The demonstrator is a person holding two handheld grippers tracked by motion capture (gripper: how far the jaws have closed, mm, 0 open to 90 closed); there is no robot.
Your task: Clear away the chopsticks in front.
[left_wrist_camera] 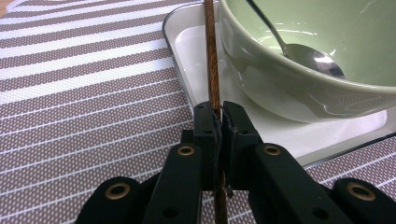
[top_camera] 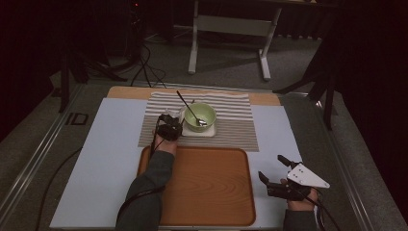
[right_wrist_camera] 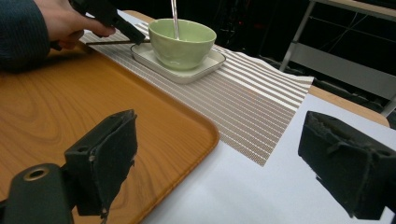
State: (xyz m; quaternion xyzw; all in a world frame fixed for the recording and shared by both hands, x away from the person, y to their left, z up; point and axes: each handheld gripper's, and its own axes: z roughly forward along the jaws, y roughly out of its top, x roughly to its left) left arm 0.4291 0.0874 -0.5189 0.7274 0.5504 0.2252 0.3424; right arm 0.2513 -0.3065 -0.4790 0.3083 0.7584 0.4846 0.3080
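One brown chopstick (left_wrist_camera: pixel 212 56) we note clamped in the left gripper (left_wrist_camera: pixel 219 123) jaws, lying level, long axis alongside the green bowl (left_wrist_camera: pixel 317 60); right gripper (right_wrist_camera: pixel 215 168) jaws wide.

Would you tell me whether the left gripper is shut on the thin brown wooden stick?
Shut: the left gripper pinches the thin brown wooden stick between its fingers.

The bowl (left_wrist_camera: pixel 299 88) is glossy glazed green ceramic, at its 9 o'clock a dark wood-grained stick (left_wrist_camera: pixel 212 60); the spoon (left_wrist_camera: pixel 308 58) is polished metal; the dish (left_wrist_camera: pixel 196 60) is smooth glossy white. The placemat (left_wrist_camera: pixel 84 102) is matt, coarsely woven; the tray (right_wrist_camera: pixel 70 116) shows smooth satin wood grain.
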